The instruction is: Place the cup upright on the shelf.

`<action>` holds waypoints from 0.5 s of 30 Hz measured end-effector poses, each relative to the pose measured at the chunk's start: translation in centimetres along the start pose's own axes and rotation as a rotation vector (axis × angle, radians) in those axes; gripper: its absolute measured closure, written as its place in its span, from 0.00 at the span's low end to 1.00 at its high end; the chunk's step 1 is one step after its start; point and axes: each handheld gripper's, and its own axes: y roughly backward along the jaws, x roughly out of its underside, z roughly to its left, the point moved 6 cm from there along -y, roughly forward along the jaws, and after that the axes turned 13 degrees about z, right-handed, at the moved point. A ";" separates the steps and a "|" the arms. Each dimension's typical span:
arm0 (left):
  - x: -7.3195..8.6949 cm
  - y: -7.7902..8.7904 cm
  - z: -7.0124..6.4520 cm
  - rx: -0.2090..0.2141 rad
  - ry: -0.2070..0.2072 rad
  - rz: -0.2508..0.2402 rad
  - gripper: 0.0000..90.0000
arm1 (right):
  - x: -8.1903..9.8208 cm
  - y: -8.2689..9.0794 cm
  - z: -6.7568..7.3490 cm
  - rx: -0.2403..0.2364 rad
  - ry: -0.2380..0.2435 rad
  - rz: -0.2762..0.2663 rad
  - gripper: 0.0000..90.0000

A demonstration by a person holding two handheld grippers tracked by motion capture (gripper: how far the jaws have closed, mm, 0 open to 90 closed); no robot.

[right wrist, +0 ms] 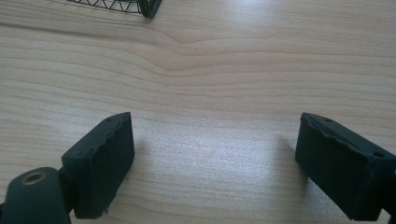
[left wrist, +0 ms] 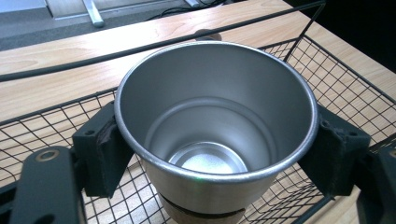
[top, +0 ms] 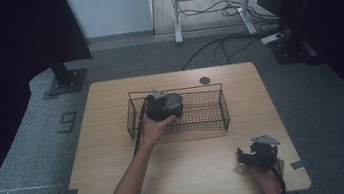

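Observation:
A shiny steel cup (left wrist: 215,121) stands upright between the pads of my left gripper (left wrist: 217,144), which is shut on its sides just below the rim. The cup (top: 172,102) is held inside the left half of a black wire basket (top: 213,121), low over the mesh floor; whether it touches the mesh I cannot tell. A hand holds the left gripper (top: 161,109) from the near side. My right gripper (top: 248,156) rests near the table's front right edge, its jaws open and wide apart over bare wood (right wrist: 212,149).
The wooden table (top: 119,169) has a small round grommet (top: 204,80) behind the basket. The basket's corner (right wrist: 149,8) sits far ahead of the right gripper. Beyond the table are grey floor, stand bases and cables.

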 end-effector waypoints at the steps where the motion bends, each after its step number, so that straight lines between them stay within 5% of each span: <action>1: 0.0 -0.1 0.0 0.001 0.000 0.002 0.21 | 0.0 0.0 0.0 0.000 0.000 0.000 0.13; 15: 1.0 -2.0 0.3 -0.004 0.025 0.047 0.21 | 0.0 0.0 0.0 0.000 0.000 0.000 0.13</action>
